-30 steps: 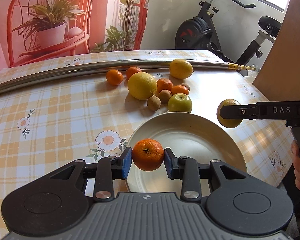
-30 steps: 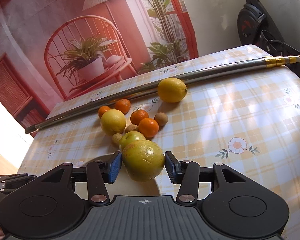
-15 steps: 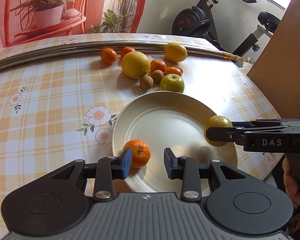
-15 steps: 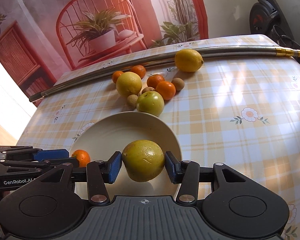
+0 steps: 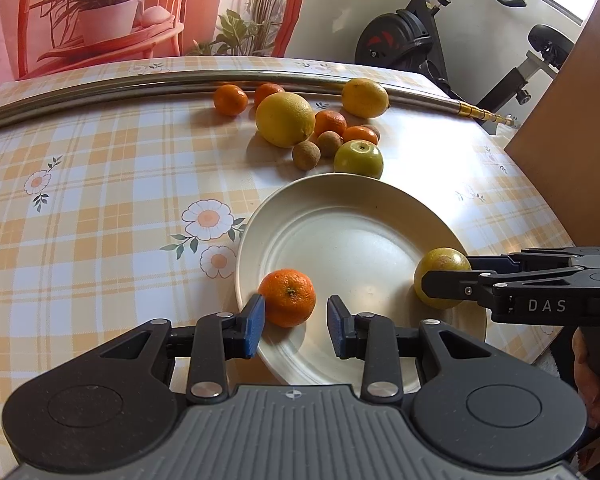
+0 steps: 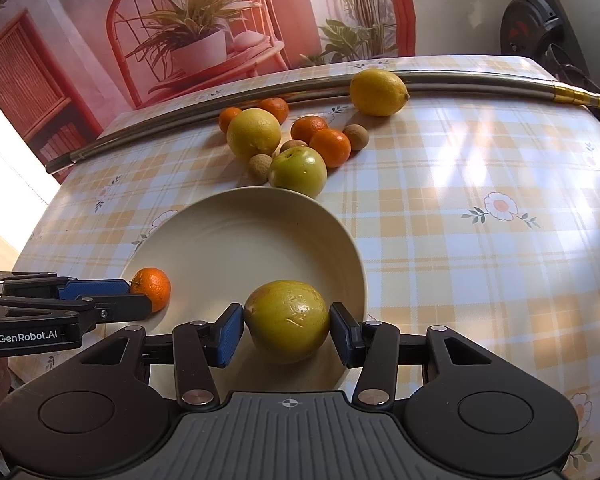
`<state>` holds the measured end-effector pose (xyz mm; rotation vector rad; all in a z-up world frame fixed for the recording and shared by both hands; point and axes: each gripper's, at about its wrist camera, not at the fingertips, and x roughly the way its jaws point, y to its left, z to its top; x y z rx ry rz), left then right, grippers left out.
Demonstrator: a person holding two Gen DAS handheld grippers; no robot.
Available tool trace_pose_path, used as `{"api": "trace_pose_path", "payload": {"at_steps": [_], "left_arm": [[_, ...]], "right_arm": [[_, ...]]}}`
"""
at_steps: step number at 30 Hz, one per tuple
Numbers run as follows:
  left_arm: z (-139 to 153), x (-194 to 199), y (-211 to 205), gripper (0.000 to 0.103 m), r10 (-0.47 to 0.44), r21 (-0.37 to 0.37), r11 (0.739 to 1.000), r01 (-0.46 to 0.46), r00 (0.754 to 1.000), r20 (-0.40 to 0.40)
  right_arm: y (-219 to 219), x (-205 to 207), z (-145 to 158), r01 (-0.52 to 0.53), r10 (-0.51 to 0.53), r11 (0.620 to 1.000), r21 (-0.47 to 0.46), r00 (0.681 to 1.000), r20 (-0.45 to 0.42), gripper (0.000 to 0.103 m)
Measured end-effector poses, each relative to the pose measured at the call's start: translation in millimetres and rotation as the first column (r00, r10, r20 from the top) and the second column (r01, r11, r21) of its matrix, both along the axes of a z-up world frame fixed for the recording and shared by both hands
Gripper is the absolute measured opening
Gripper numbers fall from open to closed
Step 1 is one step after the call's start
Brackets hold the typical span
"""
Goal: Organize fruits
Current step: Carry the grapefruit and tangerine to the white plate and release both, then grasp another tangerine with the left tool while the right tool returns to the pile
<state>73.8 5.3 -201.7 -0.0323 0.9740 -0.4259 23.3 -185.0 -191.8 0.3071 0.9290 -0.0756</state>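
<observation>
Right gripper: both blue pads press the sides of a yellow-green fruit, which is gripped over the near right part of the cream plate; whether the fruit rests on the plate surface cannot be told. Left gripper: jaws parted, with a mandarin lying on the plate's near left rim area just ahead of the pads; the left pad sits at the fruit's edge, the right pad stands apart from it, so the mandarin is not clamped. In the left wrist view the right gripper reaches in from the right edge with the yellow-green fruit at its tip.

Beyond the plate's far rim, a green apple lies just beside it. Farther back is a cluster of loose fruit: a large yellow citrus, several small mandarins, and brown kiwi-like fruits. A lemon lies far right of the cluster, against a long metal tube stretched across the far side of the table. The tablecloth is checked yellow and white with daisy prints. An exercise bike stands behind the table.
</observation>
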Motion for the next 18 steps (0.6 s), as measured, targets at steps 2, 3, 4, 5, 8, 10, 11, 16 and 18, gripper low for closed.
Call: {"api": "trace_pose_path", "payload": {"at_steps": [2,3,4,5,8,10,11,16,18], "left_arm": [[0.4,-0.2,0.1,0.036,-0.001,0.005,1.0,0.001,1.0,0.006],[1.1,-0.4,-0.3,0.036,-0.002,0.01,1.0,0.002,1.0,0.011],[1.8,-1.1,-0.5,0.036,-0.003,0.014,1.0,0.003,1.0,0.015],[2.6,-1.6,-0.6,0.036,-0.003,0.018,1.0,0.003,1.0,0.021],[6.2,-4.2,-0.9,0.036,-0.009,0.024,1.0,0.008,0.999,0.041],[9.2,-5.9,-1.4,0.036,-0.017,0.029,0.999,0.015,0.998,0.059],[11.8,-7.3,-2.1,0.036,-0.022,0.037,0.999,0.019,0.997,0.077],[30.9,-9.0,-3.2,0.036,-0.046,0.077,0.996,0.034,0.985,0.166],[40.3,-6.7,-1.9,0.037,-0.052,0.09,0.995,0.035,0.978,0.201]], "right_arm": [[0.6,-0.3,0.6,0.0,0.0,1.0,-0.005,1.0,0.002,0.044],[1.0,-0.4,1.6,-0.002,0.002,1.0,-0.009,1.0,0.004,0.044],[1.5,-0.2,2.6,-0.003,0.003,1.0,-0.018,1.0,0.006,0.044],[2.5,-0.1,3.8,-0.004,0.004,1.0,-0.029,1.0,0.007,0.045],[3.9,-0.8,7.7,-0.006,0.006,0.999,-0.051,1.0,0.013,0.045],[2.9,-2.4,11.9,-0.006,0.008,0.998,-0.056,0.999,0.035,0.045],[2.1,-2.9,14.3,-0.003,0.006,0.998,-0.062,0.999,0.045,0.045],[-4.6,-7.6,34.2,0.03,-0.011,0.988,-0.153,0.992,0.123,0.045],[-9.7,-9.8,42.5,0.047,-0.018,0.982,-0.183,0.988,0.156,0.045]]}}
